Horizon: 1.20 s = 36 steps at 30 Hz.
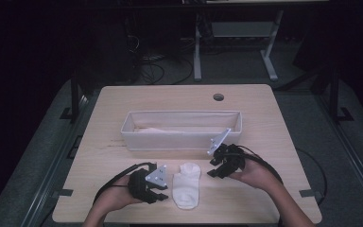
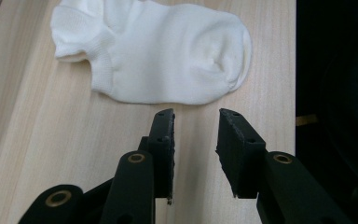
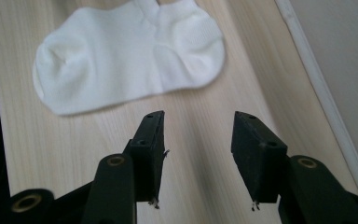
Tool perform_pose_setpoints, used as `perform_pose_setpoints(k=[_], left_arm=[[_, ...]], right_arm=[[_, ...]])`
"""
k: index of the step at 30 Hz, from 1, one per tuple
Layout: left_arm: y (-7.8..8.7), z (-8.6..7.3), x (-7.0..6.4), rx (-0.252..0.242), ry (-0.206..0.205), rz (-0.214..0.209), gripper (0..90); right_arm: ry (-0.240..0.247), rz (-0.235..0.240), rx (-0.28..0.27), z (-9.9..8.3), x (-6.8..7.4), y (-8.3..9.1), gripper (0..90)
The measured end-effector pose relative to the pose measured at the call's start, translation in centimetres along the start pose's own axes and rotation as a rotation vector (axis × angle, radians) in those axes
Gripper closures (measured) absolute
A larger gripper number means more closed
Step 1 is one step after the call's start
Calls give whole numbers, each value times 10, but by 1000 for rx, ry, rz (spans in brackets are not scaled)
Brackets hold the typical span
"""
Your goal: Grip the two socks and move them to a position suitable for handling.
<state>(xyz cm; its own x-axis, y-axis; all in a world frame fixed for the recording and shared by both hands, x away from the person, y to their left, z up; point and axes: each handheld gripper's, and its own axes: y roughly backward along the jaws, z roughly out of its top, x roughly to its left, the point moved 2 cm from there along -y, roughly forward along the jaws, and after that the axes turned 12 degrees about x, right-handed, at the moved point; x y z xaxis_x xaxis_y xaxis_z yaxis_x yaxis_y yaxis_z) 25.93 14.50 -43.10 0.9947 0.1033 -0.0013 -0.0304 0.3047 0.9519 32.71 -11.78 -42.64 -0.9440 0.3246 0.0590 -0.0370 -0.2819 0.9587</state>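
Note:
A white ankle sock lies flat on the wooden table near its front edge, between my two grippers. My left gripper sits just left of the sock, open, with nothing between its jaws. In the left gripper view the sock lies a short way ahead of the left gripper. My right gripper is held to the right of the sock, open and empty. In the right gripper view the sock is ahead and to the left of the right gripper.
A long white fabric bin stands across the middle of the table behind the sock, with something pale lying inside. A round cable hole is at the back of the table. Desk legs and cables stand on the dark floor beyond.

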Motion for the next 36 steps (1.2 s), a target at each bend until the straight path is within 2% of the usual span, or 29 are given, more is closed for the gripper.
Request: perform_pose_setpoints(k=[7,9,17,27,36], left_arm=[[3,-3,2,1,10,8,643],[5,-6,3,-6,20,12,639],[7,-10,5,-5,34,21,632],[10,-14,6,-18,54,30,620],[12,-17,8,-28,69,30,613]], right_arm=[[-41,-35,8,-21,-8,16,600],[-68,-50,12,-32,-11,22,623],[-130,-63,27,-63,-20,26,650],[-196,-68,36,-92,-27,27,623],[-253,-79,74,-113,-34,23,554]])
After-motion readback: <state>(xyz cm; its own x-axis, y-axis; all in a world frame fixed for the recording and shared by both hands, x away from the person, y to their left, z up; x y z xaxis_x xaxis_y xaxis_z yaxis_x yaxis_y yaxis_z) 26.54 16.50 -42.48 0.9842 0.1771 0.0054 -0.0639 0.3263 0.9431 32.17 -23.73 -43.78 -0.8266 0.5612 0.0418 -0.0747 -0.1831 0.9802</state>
